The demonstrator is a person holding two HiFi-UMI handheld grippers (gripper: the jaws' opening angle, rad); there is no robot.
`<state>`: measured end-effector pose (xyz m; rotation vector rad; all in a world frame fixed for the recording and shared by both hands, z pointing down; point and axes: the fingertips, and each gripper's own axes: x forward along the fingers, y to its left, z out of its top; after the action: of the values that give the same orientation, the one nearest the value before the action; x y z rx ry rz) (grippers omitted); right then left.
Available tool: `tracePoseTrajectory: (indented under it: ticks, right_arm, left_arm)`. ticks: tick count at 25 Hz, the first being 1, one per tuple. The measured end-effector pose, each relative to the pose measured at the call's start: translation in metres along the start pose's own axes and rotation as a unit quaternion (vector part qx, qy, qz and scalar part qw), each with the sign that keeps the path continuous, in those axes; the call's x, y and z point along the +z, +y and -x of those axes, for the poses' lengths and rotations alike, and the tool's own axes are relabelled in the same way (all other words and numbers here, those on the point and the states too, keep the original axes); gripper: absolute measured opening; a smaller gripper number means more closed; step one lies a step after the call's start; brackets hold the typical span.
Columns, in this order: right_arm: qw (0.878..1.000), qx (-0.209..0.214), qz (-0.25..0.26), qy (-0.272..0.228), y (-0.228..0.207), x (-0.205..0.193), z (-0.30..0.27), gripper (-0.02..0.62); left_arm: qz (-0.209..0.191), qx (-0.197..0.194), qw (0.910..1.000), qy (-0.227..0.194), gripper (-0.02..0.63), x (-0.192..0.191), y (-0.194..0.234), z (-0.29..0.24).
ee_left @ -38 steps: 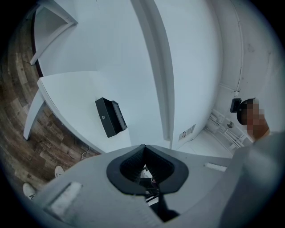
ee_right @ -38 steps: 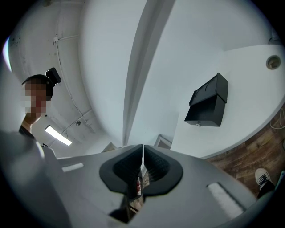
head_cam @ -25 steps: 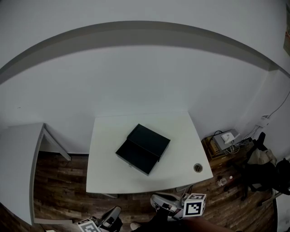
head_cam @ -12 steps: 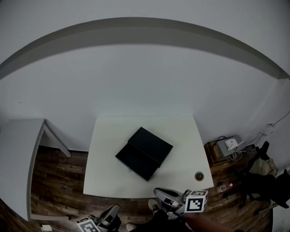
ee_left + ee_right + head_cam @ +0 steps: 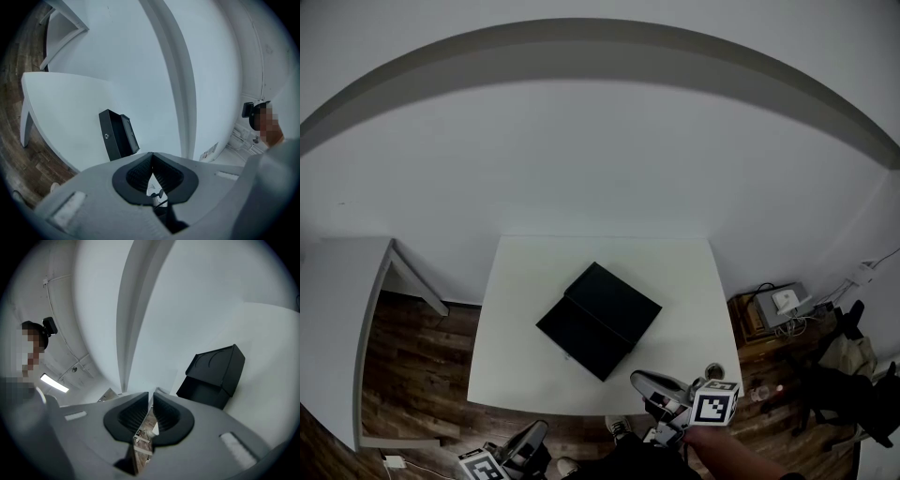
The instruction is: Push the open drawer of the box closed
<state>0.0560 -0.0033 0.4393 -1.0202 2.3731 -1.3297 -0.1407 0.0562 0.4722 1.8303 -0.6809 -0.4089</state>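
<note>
**Right gripper reaches the table edge; drawer still out**

The black box [image 5: 614,302] sits in the middle of the white table [image 5: 516,281], turned at an angle. Its drawer [image 5: 579,336] is pulled out toward the lower left of the head view, and nothing is touching it.

A second ago the right gripper [image 5: 637,379] hung below the table's near edge, over the wood floor. Now its tip crosses that edge at the lower right of the frame, near the box's closest corner but clearly apart from it. Its fingers have just been opening slightly, and its own view shows a thin slit between them with nothing in it.

The left gripper [image 5: 540,433] stays low at the bottom edge of the head view, off the table, with its fingers together and empty.

The box has not shifted on the table. This looks like the approach, with the right gripper leading. It probably still has to come around to the drawer's front [image 5: 107,137] before any push can start.
</note>
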Motion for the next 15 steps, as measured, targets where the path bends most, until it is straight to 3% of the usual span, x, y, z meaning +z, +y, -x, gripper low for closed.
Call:
tracePoseTrajectory:
  ticks: [5,9,13,15]
  right_arm:
    - [1.0,-0.014,0.018,0.002,-0.021,0.024,0.002,0.043]
    - [0.997,-0.037,0.066,0.027,-0.047,0.042,-0.001,0.061]
    - [0.985,-0.083,0.136,0.072,-0.081,0.059,-0.009,0.072]
    - [0.972,-0.111,0.177,0.104,-0.101,0.067,-0.015,0.08]
  left_arm:
    - [0.003,0.004,1.0,-0.006,0.005,-0.001,0.003,-0.012]
    - [0.004,0.009,0.9999,-0.008,0.005,0.0,0.005,-0.023]
    - [0.007,0.015,0.9998,-0.012,0.005,0.001,0.007,-0.031]
    - [0.008,0.02,0.9996,-0.017,0.005,0.002,0.008,-0.033]
